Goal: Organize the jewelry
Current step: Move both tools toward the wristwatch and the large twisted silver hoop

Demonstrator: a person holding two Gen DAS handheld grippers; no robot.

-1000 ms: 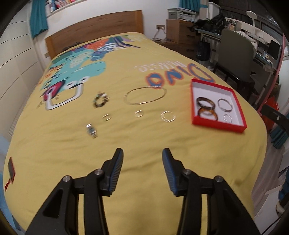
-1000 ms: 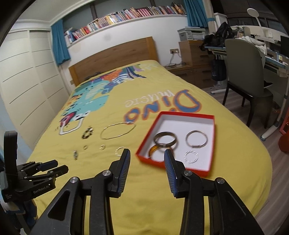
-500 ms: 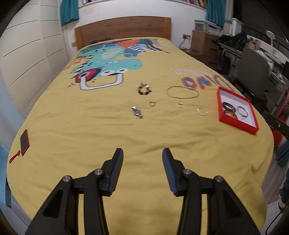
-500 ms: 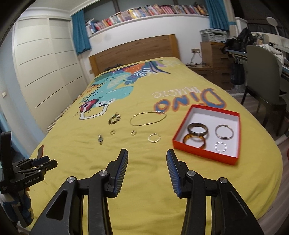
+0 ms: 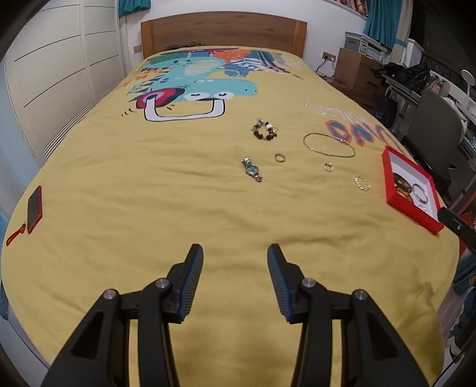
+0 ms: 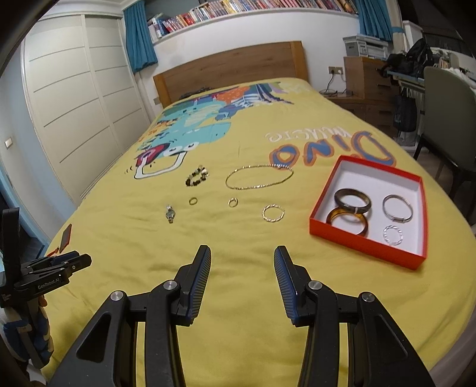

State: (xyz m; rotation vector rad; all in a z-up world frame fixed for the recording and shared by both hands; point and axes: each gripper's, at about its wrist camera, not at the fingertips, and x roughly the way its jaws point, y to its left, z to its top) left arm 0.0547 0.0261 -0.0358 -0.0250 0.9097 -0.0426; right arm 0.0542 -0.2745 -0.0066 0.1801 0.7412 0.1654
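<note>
Both the left gripper (image 5: 235, 265) and the right gripper (image 6: 242, 263) are held parted and empty above the bedspread (image 6: 238, 238), so a reach appears under way. Six loose pieces, the twisted ring (image 6: 273, 213) nearest, must be carried to the red box (image 6: 322, 205). Only the right view shows its four pieces clearly

A home bedroom: a wooden-headboard bed (image 6: 232, 64) under a yellow dinosaur-print bedspread (image 6: 238, 140), white panelled wardrobe doors (image 6: 74, 98), and a long wall bookshelf (image 6: 253, 10).
</note>
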